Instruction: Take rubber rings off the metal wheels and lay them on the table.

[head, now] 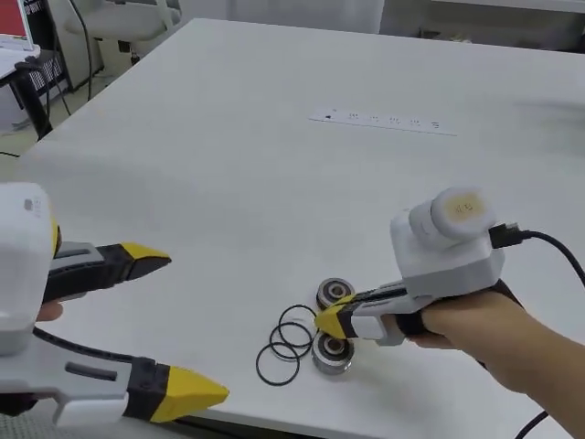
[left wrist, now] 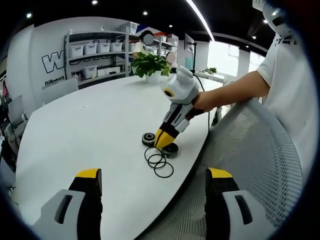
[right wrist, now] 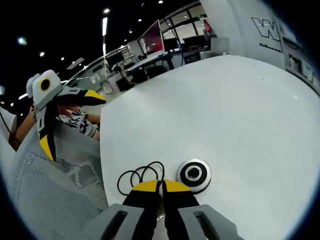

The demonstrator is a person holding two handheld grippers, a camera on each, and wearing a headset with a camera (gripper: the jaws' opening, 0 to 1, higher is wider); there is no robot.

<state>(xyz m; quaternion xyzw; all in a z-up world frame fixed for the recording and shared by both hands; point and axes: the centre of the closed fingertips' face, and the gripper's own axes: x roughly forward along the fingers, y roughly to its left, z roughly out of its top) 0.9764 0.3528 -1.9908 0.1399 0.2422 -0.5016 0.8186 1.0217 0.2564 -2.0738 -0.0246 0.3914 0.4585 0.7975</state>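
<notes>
The right gripper (head: 324, 322), jaws pinched together, noses at the near metal wheel (head: 332, 357) beside three rubber rings (head: 285, 343) on the table (head: 274, 165); the left gripper (head: 196, 327) hangs open. Likely stripping another ring; next, a firm nip and lift.

A slim white power strip (head: 382, 121) lies flat on the far part of the white worktop (head: 228, 183), its sockets in a row. A white office chair (head: 128, 16) stands beyond the worktop's far left corner. In the left gripper view, a leafy potted plant (left wrist: 150, 64) shows at the worktop's far end. Behind it are shelves (left wrist: 95, 52) of white storage bins, with large lettering (left wrist: 52, 62) on the wall to their left. A grey mesh chair back (left wrist: 240, 145) stands just beside the worktop's near right edge. A light strip (left wrist: 200, 17) crosses the dark ceiling.
</notes>
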